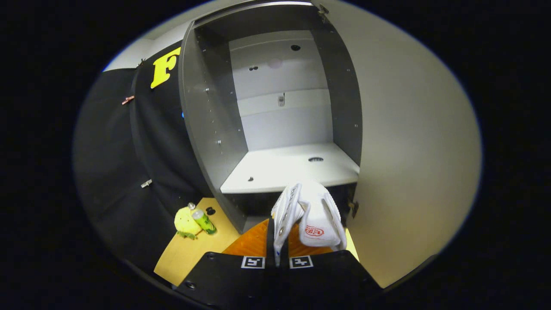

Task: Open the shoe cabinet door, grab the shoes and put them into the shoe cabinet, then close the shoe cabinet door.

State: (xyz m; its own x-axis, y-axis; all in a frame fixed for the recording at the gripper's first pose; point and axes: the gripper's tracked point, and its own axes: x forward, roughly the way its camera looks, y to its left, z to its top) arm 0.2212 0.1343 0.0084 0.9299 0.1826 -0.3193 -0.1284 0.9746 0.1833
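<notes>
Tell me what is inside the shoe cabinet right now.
The shoe cabinet holds a bare white shelf; the dark space under it is hidden. The gripper grips a white shoe just in front.

Hand-held gripper pinching white shoe before open shoe cabinet, door swung aside.

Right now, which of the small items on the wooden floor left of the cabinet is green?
The bottle, lying tilted against the yellow plush toy. The gripper is shut on the white shoe before the open cabinet.
</notes>
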